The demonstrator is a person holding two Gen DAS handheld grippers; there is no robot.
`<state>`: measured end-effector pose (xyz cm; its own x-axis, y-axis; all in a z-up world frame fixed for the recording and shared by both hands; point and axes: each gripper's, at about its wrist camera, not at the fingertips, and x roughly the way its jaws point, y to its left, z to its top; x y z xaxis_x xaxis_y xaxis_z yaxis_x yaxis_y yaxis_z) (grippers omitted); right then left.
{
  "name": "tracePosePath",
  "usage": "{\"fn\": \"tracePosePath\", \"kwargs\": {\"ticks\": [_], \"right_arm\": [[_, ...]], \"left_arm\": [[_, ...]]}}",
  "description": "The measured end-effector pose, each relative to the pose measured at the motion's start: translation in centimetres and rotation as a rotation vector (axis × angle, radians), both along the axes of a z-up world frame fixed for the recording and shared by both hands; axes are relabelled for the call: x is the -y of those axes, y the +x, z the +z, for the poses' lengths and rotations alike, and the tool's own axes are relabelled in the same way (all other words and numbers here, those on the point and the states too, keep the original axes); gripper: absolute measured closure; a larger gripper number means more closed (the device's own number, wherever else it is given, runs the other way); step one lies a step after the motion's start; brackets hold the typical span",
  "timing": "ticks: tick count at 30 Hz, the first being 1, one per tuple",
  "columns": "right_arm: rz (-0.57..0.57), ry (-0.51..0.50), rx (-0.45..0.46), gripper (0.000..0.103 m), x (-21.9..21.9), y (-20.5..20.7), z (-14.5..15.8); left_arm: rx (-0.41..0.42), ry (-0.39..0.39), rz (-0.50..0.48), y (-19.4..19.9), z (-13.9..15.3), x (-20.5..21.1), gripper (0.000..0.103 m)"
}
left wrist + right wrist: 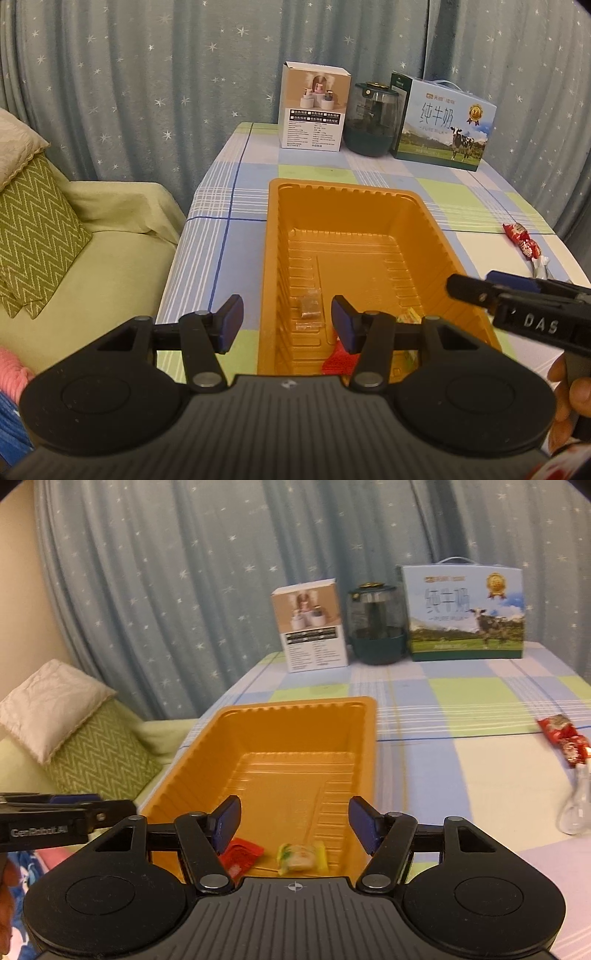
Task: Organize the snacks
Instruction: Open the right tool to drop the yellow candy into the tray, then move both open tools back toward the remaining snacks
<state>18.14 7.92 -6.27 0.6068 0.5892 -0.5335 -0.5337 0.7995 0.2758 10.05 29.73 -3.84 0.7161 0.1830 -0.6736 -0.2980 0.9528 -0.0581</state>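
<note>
An orange plastic tray lies on the checked tablecloth. In it lie a brown snack in clear wrap, a red packet and a yellow-wrapped candy. My left gripper is open and empty above the tray's near left wall. My right gripper hangs open and empty over the tray's near end, just above the red packet and the candy. Its fingers reach in from the right in the left wrist view. Red-wrapped snacks lie on the cloth to the right.
At the back of the table stand a white box, a dark glass jar and a milk carton. A clear wrapper lies near the red snacks. Left of the table is a sofa with cushions, and a starry curtain hangs behind.
</note>
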Motion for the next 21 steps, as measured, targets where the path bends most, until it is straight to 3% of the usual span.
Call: {"fn": "tracePosePath", "kwargs": {"ticks": [8,16,21], "right_arm": [[-0.151,0.082,0.018,0.038,4.0,0.0,1.2],[-0.163,0.105,0.07,0.038,5.7,-1.6,3.4],[-0.184,0.092,0.074,0.038,7.7,-2.1,5.0]], "left_arm": [[0.008,-0.013,0.018,-1.3,0.6,1.5,0.047],[0.023,-0.011,-0.007,-2.3,2.1,4.1,0.032],[0.039,-0.006,-0.031,-2.6,3.4,5.9,0.028]]}}
